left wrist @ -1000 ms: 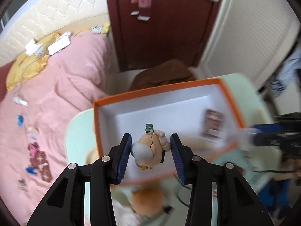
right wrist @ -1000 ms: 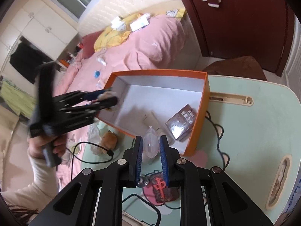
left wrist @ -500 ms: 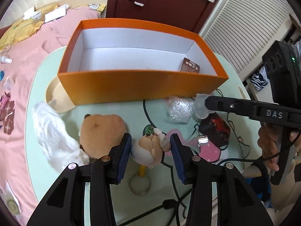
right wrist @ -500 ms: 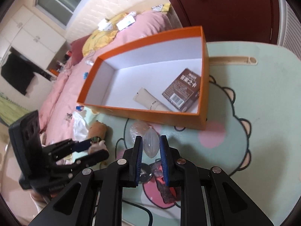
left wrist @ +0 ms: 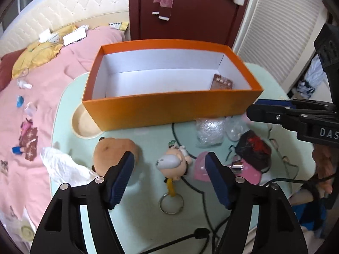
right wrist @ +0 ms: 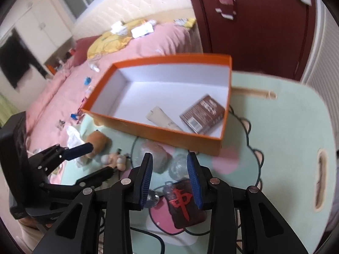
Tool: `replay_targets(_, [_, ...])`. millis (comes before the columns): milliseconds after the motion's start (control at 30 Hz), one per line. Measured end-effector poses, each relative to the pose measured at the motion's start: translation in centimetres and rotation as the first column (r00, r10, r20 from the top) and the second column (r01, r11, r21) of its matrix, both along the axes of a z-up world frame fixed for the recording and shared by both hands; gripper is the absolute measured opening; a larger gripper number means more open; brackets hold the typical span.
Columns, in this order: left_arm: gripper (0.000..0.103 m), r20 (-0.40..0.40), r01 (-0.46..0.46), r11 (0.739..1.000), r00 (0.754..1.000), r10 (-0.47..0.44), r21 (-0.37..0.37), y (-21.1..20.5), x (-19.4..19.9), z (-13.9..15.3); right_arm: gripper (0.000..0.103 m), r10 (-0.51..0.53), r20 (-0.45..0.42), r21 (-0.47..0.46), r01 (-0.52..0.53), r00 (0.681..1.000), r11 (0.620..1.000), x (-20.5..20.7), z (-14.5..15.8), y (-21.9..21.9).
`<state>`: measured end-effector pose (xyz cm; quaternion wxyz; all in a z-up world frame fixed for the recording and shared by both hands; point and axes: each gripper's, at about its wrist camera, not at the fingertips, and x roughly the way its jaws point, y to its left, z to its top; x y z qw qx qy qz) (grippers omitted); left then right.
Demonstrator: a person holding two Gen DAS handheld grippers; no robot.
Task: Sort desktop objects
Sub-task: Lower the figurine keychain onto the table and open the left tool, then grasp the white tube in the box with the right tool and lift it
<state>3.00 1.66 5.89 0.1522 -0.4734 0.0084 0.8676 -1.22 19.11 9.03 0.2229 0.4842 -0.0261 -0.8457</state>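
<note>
My left gripper (left wrist: 169,176) is open, its jaws wide on either side of a small figurine keychain (left wrist: 174,164) that lies on the green table; it also shows in the right wrist view (right wrist: 113,159). My right gripper (right wrist: 170,176) is open above a clear plastic piece (right wrist: 177,166) and a dark pouch with a red character (right wrist: 185,203). The orange box (left wrist: 169,108) stands behind them and holds a brown packet (right wrist: 202,114) and a cream tube (right wrist: 163,119).
A brown plush toy (left wrist: 115,151), a white crumpled tissue (left wrist: 63,167), crinkled clear wrap (left wrist: 208,131) and black cables (left wrist: 211,218) lie on the green table (right wrist: 286,127). A pink bed (left wrist: 38,97) lies to the left, a dark red door (left wrist: 186,8) behind.
Both grippers opened. The left one let the figurine keychain down onto the table; the right one let go of the clear plastic piece, which now lies in front of the box.
</note>
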Motion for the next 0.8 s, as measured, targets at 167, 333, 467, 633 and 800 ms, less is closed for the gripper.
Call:
replay_targets(167, [0.071,0.001,-0.036,0.998,0.999,0.036,0.053,-1.4,-0.1,0.6,0.033,0.135,-0.003,0.082,-0.134,0.991,0.988,-3.0,3.0,-2.3])
replay_targets(333, [0.071,-0.006,-0.065,0.995,0.998,0.066,0.079,-2.8,0.0,1.0,0.033,0.319,0.213,0.220,-0.363,0.924,0.905,-9.6,2.2,-6.9])
replay_targets(467, [0.071,-0.006,-0.082,0.993,0.997,0.083,0.090,-3.6,0.0,1.1,0.033,0.360,0.419,0.285,-0.497,0.834,0.820,-12.8,-2.0,-10.4])
replay_targets(633, [0.071,-0.007,-0.103,0.989,0.994,0.105,0.104,-4.7,0.0,1.1,0.032,0.327,0.558,0.316,-0.559,0.763,0.766,-14.1,-5.8,-11.9])
replay_targets(800, [0.071,-0.009,-0.116,0.986,0.993,0.118,0.116,-5.5,-0.1,1.2,0.025,0.309,0.578,0.326,-0.560,0.756,0.762,-14.2,-6.2,-11.6])
